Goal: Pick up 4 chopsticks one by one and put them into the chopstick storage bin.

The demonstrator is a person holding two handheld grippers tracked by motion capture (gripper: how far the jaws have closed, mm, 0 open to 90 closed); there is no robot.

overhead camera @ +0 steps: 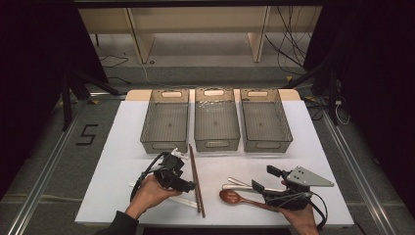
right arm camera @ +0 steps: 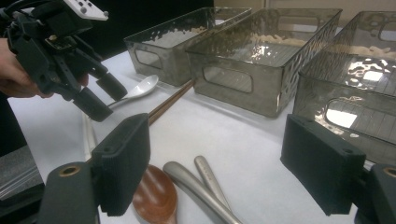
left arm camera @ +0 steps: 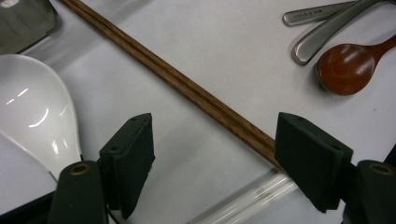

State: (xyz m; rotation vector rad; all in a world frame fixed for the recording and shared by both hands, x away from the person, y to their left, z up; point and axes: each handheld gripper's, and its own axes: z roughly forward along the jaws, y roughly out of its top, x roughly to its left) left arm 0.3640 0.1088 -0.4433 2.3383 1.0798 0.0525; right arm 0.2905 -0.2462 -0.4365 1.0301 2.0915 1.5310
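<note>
High view: the white counter (overhead camera: 122, 147) spans the middle of the frame, and three clear grey bins stand side by side along its upper part: the left bin (overhead camera: 165, 120), the middle bin (overhead camera: 217, 119) and the right bin (overhead camera: 265, 119), all with bare floors. Below them, at lower left, a hand holds the left gripper (overhead camera: 188, 184) just beside the pair of brown wooden chopsticks (overhead camera: 196, 179), which lie lengthwise from the left bin's near corner down toward the bottom of the frame. At lower right, the other hand holds the right gripper (overhead camera: 266, 180), with its grey three-cornered plate on top, next to the utensils.

Left gripper view shows its jaws apart with nothing pressed between them; the chopsticks (left arm camera: 187, 88) run diagonally from upper left and pass under the right-hand jaw. A white ceramic spoon (left arm camera: 35, 112) lies at the left edge, a clear rod (left arm camera: 252, 196) at the bottom.

Right gripper view shows its jaws wide apart and bare, above a reddish-brown wooden spoon (right arm camera: 156, 196) and two metal handles (right arm camera: 205, 184) at bottom centre.
</note>
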